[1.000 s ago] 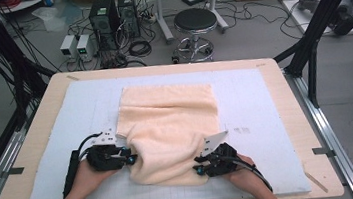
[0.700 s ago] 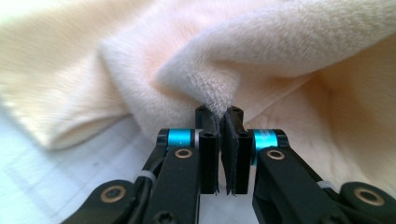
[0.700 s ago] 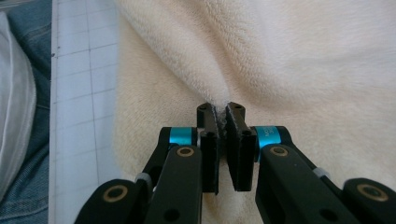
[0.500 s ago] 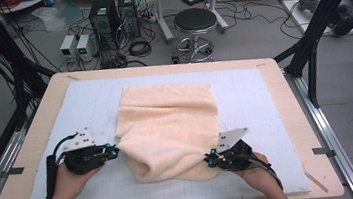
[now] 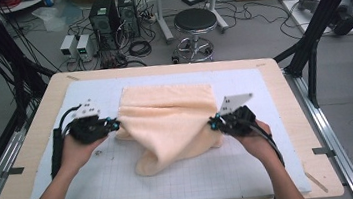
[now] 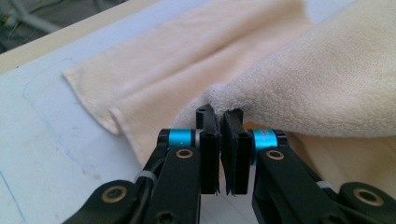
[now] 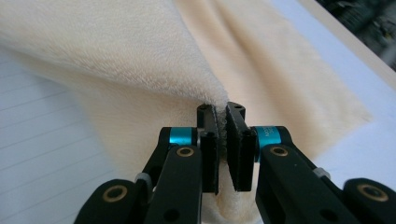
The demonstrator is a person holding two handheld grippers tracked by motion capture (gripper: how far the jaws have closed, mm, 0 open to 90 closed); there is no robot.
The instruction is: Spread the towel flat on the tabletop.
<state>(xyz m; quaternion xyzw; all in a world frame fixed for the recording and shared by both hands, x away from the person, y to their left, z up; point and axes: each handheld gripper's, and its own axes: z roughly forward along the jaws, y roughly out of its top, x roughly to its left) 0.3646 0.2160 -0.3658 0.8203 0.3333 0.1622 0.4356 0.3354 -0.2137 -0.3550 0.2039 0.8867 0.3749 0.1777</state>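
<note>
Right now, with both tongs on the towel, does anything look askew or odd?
Nothing damaged. The towel is lopsided: the left tongs and right tongs each pinch an edge, but its near end sags in a bunched fold onto the mat.

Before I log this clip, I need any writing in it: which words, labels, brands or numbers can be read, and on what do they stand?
Nothing can be read.
Turquoise band on the right gripper: small dark print, too blurred to read.
White ruled grid mat: lines, no figures legible.
Cream terry towel: no label showing.
Black computer towers on the floor: too small to tell.
</note>
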